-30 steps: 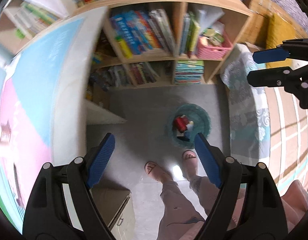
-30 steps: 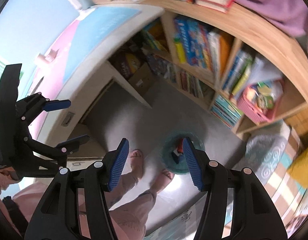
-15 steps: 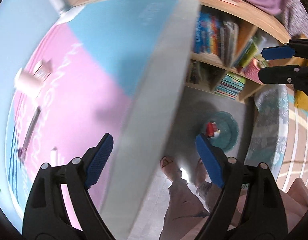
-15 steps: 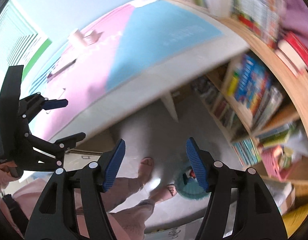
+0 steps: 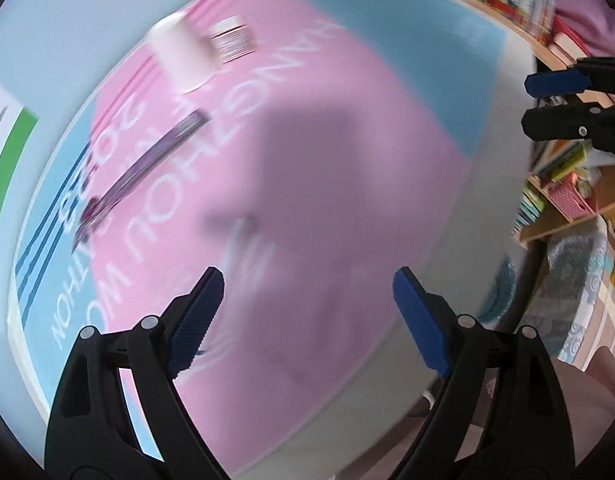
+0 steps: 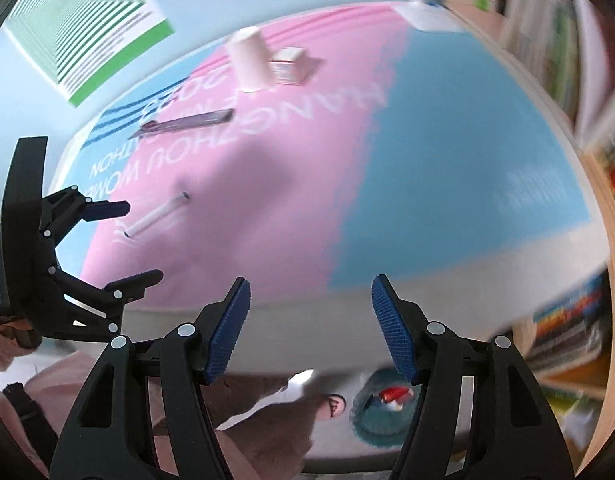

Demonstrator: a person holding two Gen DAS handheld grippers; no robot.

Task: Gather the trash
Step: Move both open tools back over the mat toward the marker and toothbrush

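Note:
Both grippers are open and empty above a table (image 6: 447, 152) with a pink and blue cover. My left gripper (image 5: 307, 300) hovers over the pink part; it also shows in the right wrist view (image 6: 123, 240). My right gripper (image 6: 309, 320) is at the table's near edge; it also shows in the left wrist view (image 5: 547, 100). On the table lie a white paper cup (image 6: 247, 60), a small box (image 6: 289, 64), a dark purple wrapper (image 6: 187, 122) and a white tube (image 6: 155, 216). A teal bin (image 6: 383, 412) with red trash inside stands on the floor below.
Bookshelves (image 6: 567, 320) full of books stand to the right. A pink basket (image 5: 567, 200) sits on a shelf. A patterned mat (image 5: 567, 288) lies on the floor. The person's foot (image 6: 333, 406) is beside the bin. A green poster (image 6: 79, 28) hangs on the wall.
Both grippers have swung up from the floor and bin to over the tabletop. The cup, box, wrapper and tube have come into view. Both stay open.

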